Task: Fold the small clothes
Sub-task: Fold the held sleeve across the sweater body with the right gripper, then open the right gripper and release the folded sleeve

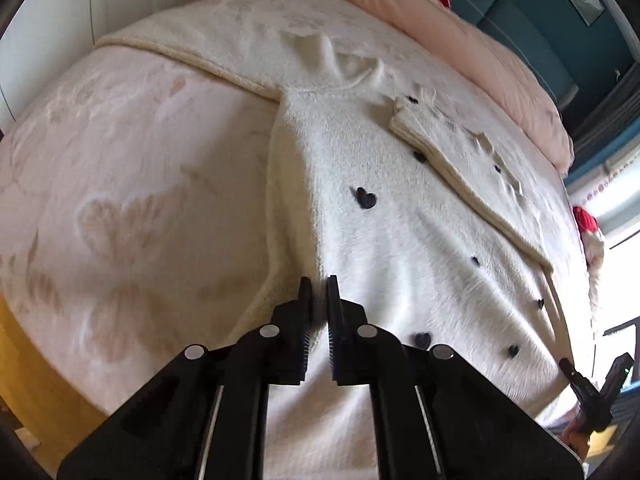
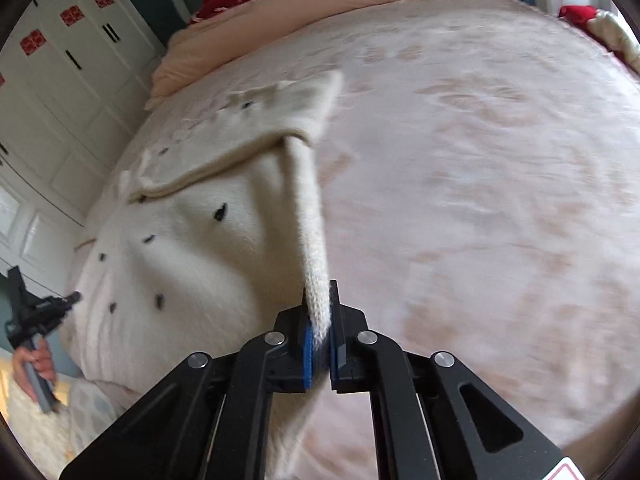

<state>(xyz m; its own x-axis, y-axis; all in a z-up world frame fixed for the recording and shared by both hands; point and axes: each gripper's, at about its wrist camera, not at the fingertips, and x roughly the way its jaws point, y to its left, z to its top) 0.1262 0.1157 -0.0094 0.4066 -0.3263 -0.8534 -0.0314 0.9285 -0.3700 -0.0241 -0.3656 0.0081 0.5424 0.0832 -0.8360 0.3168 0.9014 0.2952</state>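
A fuzzy cream sweater [image 1: 400, 220] dotted with small black hearts lies spread on the bed, with one part folded over its top [image 1: 460, 160]. My left gripper [image 1: 319, 292] is shut on a raised fold at the sweater's near left edge. In the right wrist view the same sweater [image 2: 208, 240] fills the left half. My right gripper [image 2: 320, 304] is shut on a ribbed knit edge that rises in a taut strip from the garment. Each gripper pinches only a narrow bit of cloth.
A pale pink blanket [image 2: 480, 160] with a faint butterfly print covers the bed [image 1: 120, 200]. A peach duvet [image 1: 460, 32] and something red [image 2: 228, 0] lie at the head end. White wardrobe doors [image 2: 60, 60] stand at the left. A hand [image 2: 36, 364] grips the left tool's handle.
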